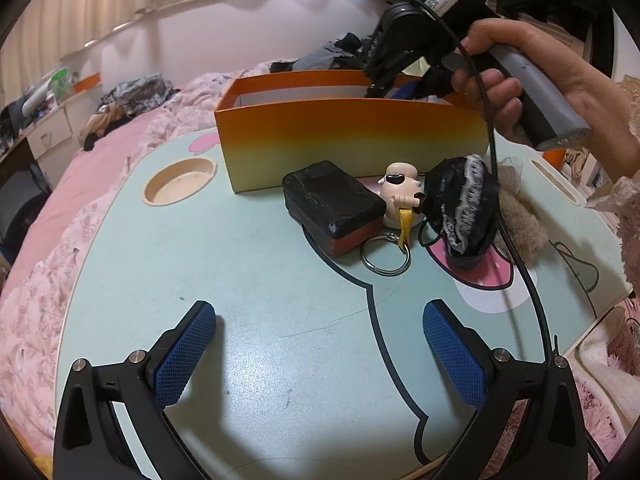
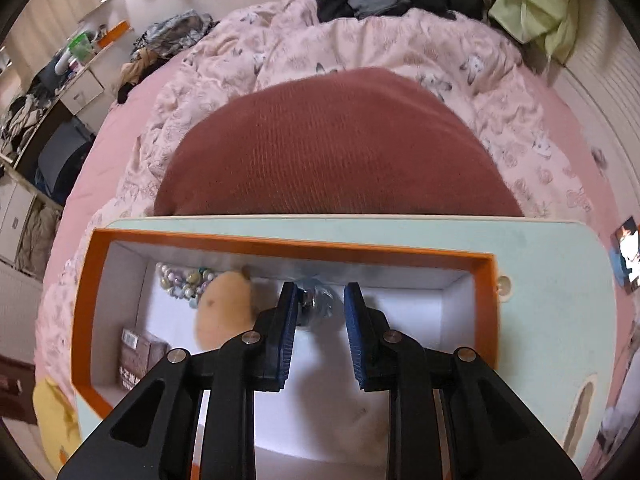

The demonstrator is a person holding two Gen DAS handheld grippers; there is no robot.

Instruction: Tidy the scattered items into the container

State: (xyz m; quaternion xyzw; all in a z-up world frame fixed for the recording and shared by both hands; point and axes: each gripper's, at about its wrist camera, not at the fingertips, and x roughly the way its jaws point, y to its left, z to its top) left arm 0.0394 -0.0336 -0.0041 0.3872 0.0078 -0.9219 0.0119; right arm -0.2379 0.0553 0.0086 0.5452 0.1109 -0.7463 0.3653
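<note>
The left claw (image 1: 316, 356) hangs wide open and empty, its two blue pads over the bare near stretch of the mint-green cartoon-printed surface (image 1: 248, 280), which offers free room up to the near and left edges.

Past that, four loose things lie in a row:
- one black rectangular pouch with a red-brown base (image 1: 332, 200), its long axis slanting from near-right to far-left
- one cream figurine keychain with a yellow strap and metal ring (image 1: 401, 191), just beside the pouch
- one black fabric piece with white lace trim (image 1: 460, 204)
- one brown furry tuft (image 1: 520, 220) near the right edge

Behind them stands one orange-to-yellow cardboard box (image 1: 352, 136), open-topped, its long side running left to right along the far edge.

One hand (image 1: 520, 80) holds the right claw (image 2: 320, 288) tilted down over it, pads narrowly apart with nothing seen pressed between.

Inside lie four things:
- one small brown carton (image 2: 140, 352)
- one tan plush (image 2: 226, 312)
- one clear crinkled object (image 2: 322, 304) just past the fingertips
- one string of pastel beads (image 2: 180, 280)

Beyond lies the pink bed (image 2: 400, 60).
</note>
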